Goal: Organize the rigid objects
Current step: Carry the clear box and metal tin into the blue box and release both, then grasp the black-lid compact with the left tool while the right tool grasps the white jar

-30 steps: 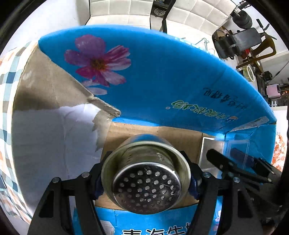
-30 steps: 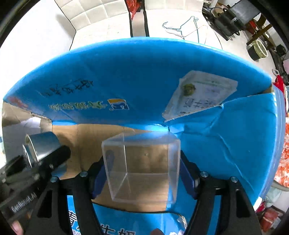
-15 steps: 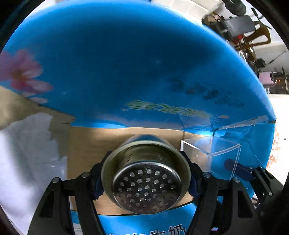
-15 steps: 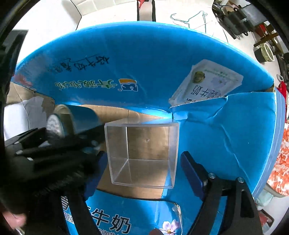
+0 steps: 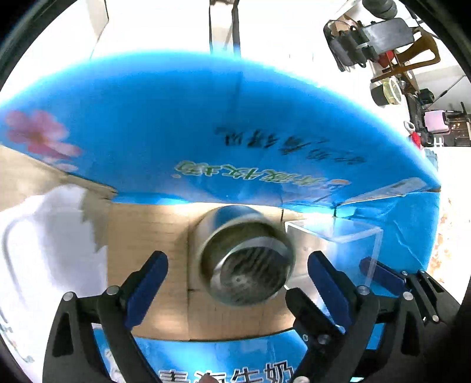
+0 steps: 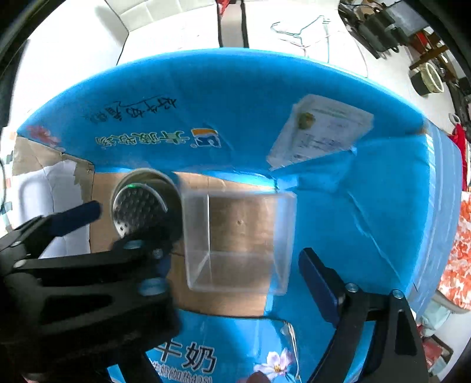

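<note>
Grippers: two, left gripper point(image 5: 237, 265) and right gripper point(image 6: 235, 266), jaws just spread, clear of one blurred metal cup point(image 5: 244, 259) and one clear box point(image 6: 238, 241) side by side inside one blue carton point(image 6: 235, 97).

Wire hanger point(image 6: 300, 31) on white padded surface point(image 6: 164, 17)

white tufted sofa point(image 6: 176, 17), wire hanger point(image 6: 303, 32)

The blue box point(image 6: 235, 97) shows "牛奶" on its near flap — the other print, and the label point(image 6: 321, 132), are unreadable.
</note>
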